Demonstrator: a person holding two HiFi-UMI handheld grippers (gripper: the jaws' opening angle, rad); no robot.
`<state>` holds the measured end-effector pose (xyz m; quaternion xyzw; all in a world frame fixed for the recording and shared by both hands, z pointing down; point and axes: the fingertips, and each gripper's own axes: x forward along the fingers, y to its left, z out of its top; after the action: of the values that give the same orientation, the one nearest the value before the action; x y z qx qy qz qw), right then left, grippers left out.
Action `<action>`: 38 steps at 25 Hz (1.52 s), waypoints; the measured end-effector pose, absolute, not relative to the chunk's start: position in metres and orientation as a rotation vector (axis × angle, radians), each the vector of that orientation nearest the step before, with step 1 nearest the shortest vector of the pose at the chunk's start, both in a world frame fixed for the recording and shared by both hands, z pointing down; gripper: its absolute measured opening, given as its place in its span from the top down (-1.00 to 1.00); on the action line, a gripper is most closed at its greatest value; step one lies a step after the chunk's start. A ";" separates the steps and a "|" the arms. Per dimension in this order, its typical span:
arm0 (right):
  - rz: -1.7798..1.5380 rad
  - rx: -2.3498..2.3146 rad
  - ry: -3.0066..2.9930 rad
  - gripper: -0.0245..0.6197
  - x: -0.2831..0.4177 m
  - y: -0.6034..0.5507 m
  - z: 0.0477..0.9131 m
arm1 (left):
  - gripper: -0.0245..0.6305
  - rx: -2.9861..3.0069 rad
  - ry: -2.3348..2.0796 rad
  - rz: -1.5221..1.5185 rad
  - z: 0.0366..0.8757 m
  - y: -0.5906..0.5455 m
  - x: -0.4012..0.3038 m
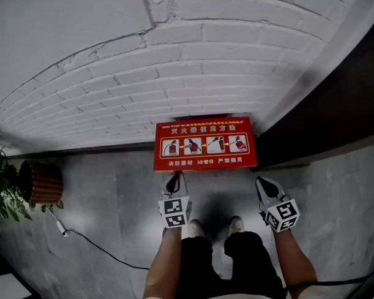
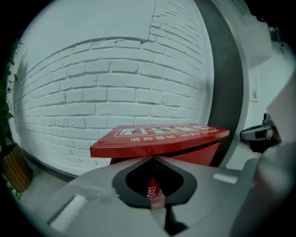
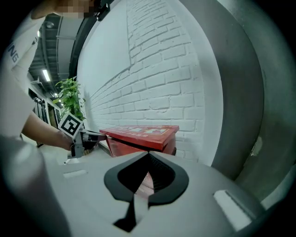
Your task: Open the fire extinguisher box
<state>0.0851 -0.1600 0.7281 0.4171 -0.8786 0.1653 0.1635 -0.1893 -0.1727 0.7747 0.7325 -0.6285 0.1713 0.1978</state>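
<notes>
The red fire extinguisher box (image 1: 204,143) stands on the floor against the white brick wall, its lid bearing a yellow-framed instruction strip. A dark gap shows under the lid's front edge in the left gripper view, where the box (image 2: 162,137) fills the middle. My left gripper (image 1: 174,179) hangs just in front of the box's left front corner, jaws together with nothing in them. My right gripper (image 1: 262,183) is off the right front corner, also shut and empty. The right gripper view shows the box (image 3: 138,134) ahead and the left gripper (image 3: 85,139) beside it.
A potted plant (image 1: 4,189) in a ribbed wicker pot (image 1: 42,182) stands at the left by the wall. A thin cable (image 1: 92,241) runs over the grey floor. A dark pillar (image 1: 332,110) rises right of the box. My legs and shoes (image 1: 215,227) are below the grippers.
</notes>
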 end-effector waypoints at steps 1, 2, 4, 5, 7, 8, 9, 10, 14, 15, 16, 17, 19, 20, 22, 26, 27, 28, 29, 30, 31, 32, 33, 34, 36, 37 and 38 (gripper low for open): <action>0.475 1.186 -2.507 0.90 0.084 -0.160 0.726 | 0.91 2.058 -1.765 0.472 0.768 -0.174 -0.190; 0.477 1.182 -2.509 0.90 0.083 -0.159 0.724 | 0.91 2.067 -1.768 0.466 0.761 -0.177 -0.190; 0.479 1.175 -2.509 0.90 0.082 -0.158 0.721 | 0.91 2.094 -1.772 0.453 0.749 -0.187 -0.190; 0.479 1.175 -2.507 0.90 0.082 -0.157 0.720 | 0.91 2.112 -1.780 0.443 0.742 -0.194 -0.190; 0.484 1.178 -2.502 0.90 0.083 -0.155 0.719 | 0.91 2.151 -1.809 0.424 0.723 -0.207 -0.191; 0.489 1.179 -2.498 0.90 0.084 -0.153 0.719 | 0.91 2.170 -1.826 0.421 0.714 -0.214 -0.192; 0.495 1.177 -2.493 0.90 0.086 -0.150 0.719 | 0.91 2.186 -1.839 0.421 0.707 -0.219 -0.193; 0.502 1.174 -2.487 0.90 0.087 -0.146 0.719 | 0.91 2.198 -1.847 0.422 0.701 -0.224 -0.193; 0.532 1.172 -2.466 0.90 0.094 -0.134 0.719 | 0.91 2.203 -1.869 0.395 0.683 -0.245 -0.199; 0.542 1.175 -2.463 0.90 0.096 -0.133 0.718 | 0.91 2.202 -1.877 0.387 0.676 -0.251 -0.200; 0.553 1.181 -2.462 0.90 0.098 -0.132 0.717 | 0.91 2.203 -1.888 0.377 0.670 -0.256 -0.201; 0.564 1.188 -2.462 0.90 0.099 -0.131 0.715 | 0.91 2.209 -1.901 0.364 0.664 -0.262 -0.202; 0.574 1.199 -2.465 0.90 0.102 -0.131 0.711 | 0.91 2.221 -1.921 0.336 0.655 -0.273 -0.203; 0.572 1.202 -2.467 0.90 0.102 -0.132 0.709 | 0.91 2.225 -1.926 0.326 0.650 -0.278 -0.202; 0.565 1.205 -2.472 0.90 0.102 -0.133 0.705 | 0.91 2.224 -1.929 0.316 0.640 -0.288 -0.202; 0.571 1.204 -2.477 0.90 0.100 -0.132 0.703 | 0.91 2.251 -1.972 0.274 0.626 -0.312 -0.208; 0.574 1.201 -2.476 0.90 0.100 -0.131 0.703 | 0.91 2.256 -1.978 0.266 0.622 -0.317 -0.209; 0.577 1.199 -2.475 0.90 0.099 -0.129 0.703 | 0.91 2.262 -1.979 0.263 0.621 -0.321 -0.209; 0.579 1.198 -2.474 0.90 0.099 -0.128 0.703 | 0.91 2.268 -1.978 0.266 0.621 -0.325 -0.209; 0.580 1.198 -2.474 0.90 0.100 -0.128 0.703 | 0.91 2.271 -1.978 0.267 0.621 -0.328 -0.210; 0.580 1.199 -2.475 0.90 0.100 -0.129 0.703 | 0.91 2.270 -1.981 0.264 0.620 -0.331 -0.211; 0.577 1.202 -2.477 0.90 0.100 -0.131 0.703 | 0.91 2.269 -1.982 0.259 0.619 -0.333 -0.211; 0.568 1.203 -2.481 0.90 0.099 -0.135 0.702 | 0.91 2.271 -1.980 0.255 0.620 -0.335 -0.212; 0.546 1.200 -2.489 0.90 0.097 -0.142 0.700 | 0.91 2.275 -1.978 0.254 0.621 -0.336 -0.212; 0.482 1.190 -2.518 0.90 0.087 -0.163 0.692 | 0.91 2.277 -1.979 0.258 0.623 -0.339 -0.213; 0.455 1.194 -2.535 0.90 0.082 -0.176 0.686 | 0.91 2.277 -1.980 0.262 0.625 -0.340 -0.214; 0.433 1.203 -2.549 0.90 0.078 -0.189 0.679 | 0.91 2.277 -1.980 0.267 0.626 -0.341 -0.215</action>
<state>0.0782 -0.1889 0.6793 0.4175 -0.8845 0.1503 0.1442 -0.2148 -0.3407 0.6264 0.7504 -0.6527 0.0880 0.0563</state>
